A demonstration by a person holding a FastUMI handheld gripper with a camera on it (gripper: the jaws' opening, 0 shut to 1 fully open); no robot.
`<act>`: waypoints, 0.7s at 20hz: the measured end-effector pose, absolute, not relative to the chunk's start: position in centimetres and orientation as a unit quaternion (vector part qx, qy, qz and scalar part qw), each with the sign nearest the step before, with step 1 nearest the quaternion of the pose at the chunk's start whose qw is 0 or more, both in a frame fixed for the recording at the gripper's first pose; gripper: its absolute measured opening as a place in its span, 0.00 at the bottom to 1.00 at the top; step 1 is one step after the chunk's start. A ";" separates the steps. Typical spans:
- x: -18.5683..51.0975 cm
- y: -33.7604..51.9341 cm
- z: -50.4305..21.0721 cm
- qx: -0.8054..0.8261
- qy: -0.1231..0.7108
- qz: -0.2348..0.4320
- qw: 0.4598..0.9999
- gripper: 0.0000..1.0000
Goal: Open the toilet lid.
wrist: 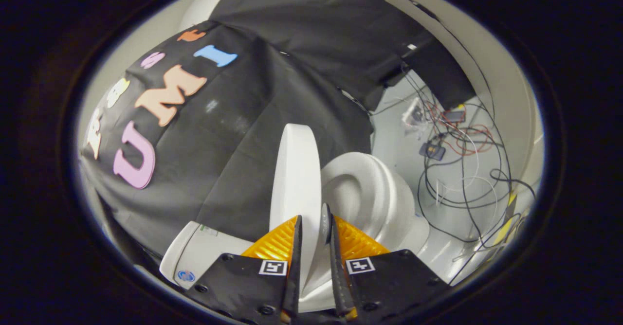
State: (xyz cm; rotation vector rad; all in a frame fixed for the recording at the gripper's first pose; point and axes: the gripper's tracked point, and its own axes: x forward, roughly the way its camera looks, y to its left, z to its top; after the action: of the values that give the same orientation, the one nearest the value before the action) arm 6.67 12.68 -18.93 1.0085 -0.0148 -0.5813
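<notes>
Holding the raised toilet lid by its edge

Gripper (314,230) fingers are nearly closed, one on each face of the lid (296,179), pinching its thin rim between them. Lid stands up on edge, lifted clear of the seat (362,193), which lies just beside it and beyond the fingers. Seat ring and bowl opening are exposed. Tank (194,254) sits near the fingers on the other side of the lid, against the black cloth wall (253,120). Loose wires (462,169) and small electronic parts lie scattered on the floor (399,135) past the toilet.
</notes>
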 end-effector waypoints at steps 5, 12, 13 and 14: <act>8.3 15.7 -13.1 0.407 -0.013 -0.230 0.884 0.30; 10.5 19.5 -8.1 0.325 -0.017 -0.165 0.931 0.29; 10.9 19.9 -7.5 0.311 -0.016 -0.156 0.937 0.29; 11.5 20.7 -6.8 0.297 -0.015 -0.145 0.944 0.29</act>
State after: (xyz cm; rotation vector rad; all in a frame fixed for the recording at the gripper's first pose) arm 11.46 20.71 -6.84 0.6058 -0.0303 -0.2966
